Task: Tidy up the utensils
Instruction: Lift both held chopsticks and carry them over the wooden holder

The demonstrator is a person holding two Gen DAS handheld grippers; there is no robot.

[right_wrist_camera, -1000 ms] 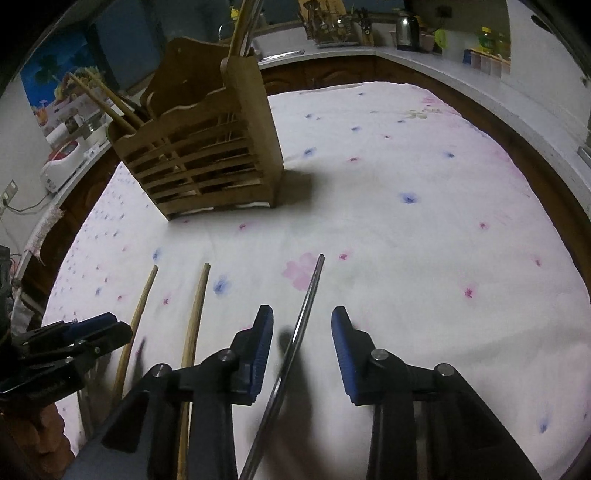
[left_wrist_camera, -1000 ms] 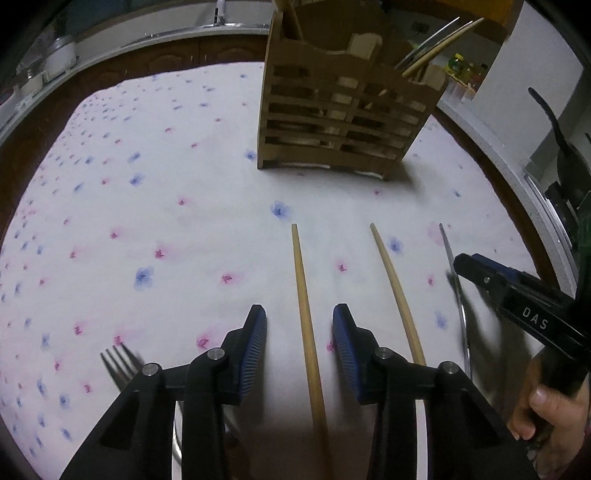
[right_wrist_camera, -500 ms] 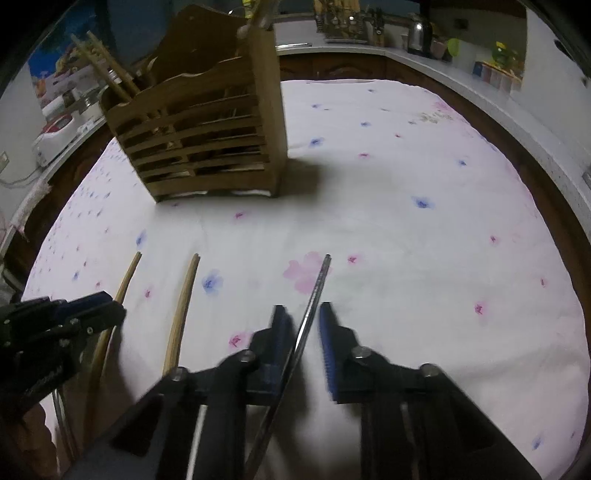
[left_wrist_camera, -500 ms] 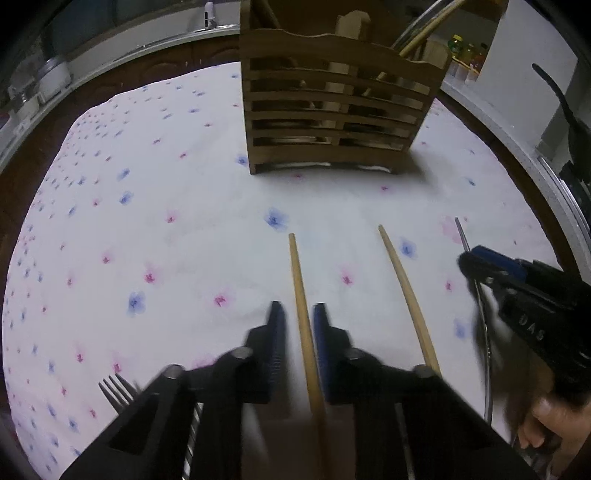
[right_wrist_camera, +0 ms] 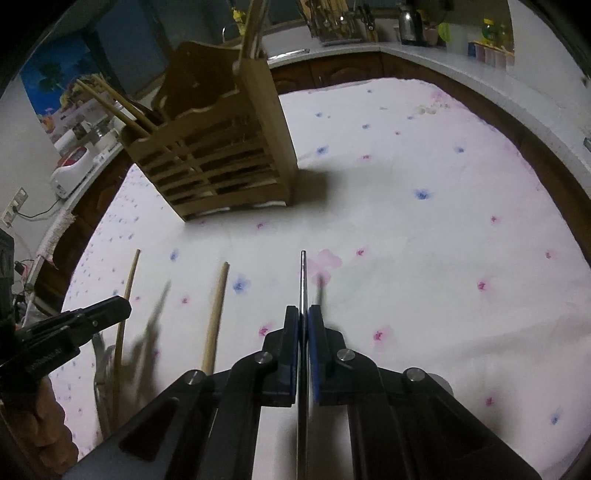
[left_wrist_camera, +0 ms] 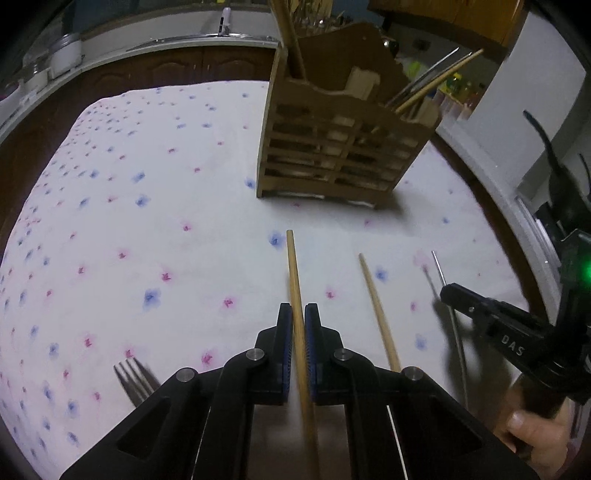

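Chopstick (left_wrist_camera: pixel 295 291) sits pinched between the left gripper (left_wrist_camera: pixel 299 325) pads, its tip pointing toward the wooden holder (left_wrist_camera: pixel 332 147) near the tablecloth's (left_wrist_camera: pixel 129 221) far edge. Right gripper (right_wrist_camera: pixel 303 325) clamps a thin metal rod (right_wrist_camera: pixel 303 280) the same way, while a second chopstick (left_wrist_camera: pixel 376 310) lies loose between them.

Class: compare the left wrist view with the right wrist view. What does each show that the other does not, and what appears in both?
Only the left wrist view shows the fork on the cloth. Only the right wrist view shows the kettle on the far counter. Both show the wooden holder, the loose wooden chopstick, the left gripper shut on a wooden chopstick, and the right gripper shut on a metal chopstick.
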